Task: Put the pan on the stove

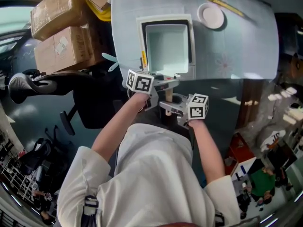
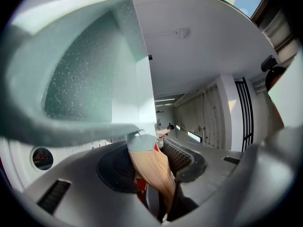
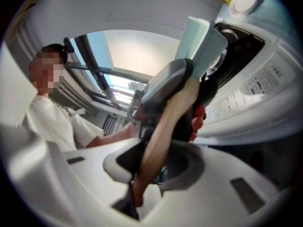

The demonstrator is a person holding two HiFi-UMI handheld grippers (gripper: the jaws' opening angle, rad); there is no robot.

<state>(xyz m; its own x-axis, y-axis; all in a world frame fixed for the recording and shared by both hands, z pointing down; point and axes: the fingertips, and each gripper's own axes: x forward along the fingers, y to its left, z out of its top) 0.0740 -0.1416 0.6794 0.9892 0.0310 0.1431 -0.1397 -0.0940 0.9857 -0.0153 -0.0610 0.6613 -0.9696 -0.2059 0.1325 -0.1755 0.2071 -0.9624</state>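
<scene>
My left tool (image 1: 161, 83) and right tool (image 1: 166, 107) meet from 9 and 3 o'clock on the wooden handle (image 1: 168, 96) of the pale square pan (image 1: 166, 45). The pan shows inside the frame of the stove (image 1: 165, 21) on the counter (image 1: 236, 46). A white round dish (image 1: 211, 15) sits at the pan's 1 o'clock, with cardboard boxes (image 1: 61, 32) off the counter at 9 o'clock.

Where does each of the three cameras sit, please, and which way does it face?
Head view: on the person's head, facing steeply down at stove, pan and table; both forearms, left gripper and right gripper show.
Left gripper view: on that gripper, looking along its jaws, shut on the pan's wooden handle.
Right gripper view: on that gripper, along its jaws on the same handle; the person's torso shows.
Shared: all three show the pan.
</scene>
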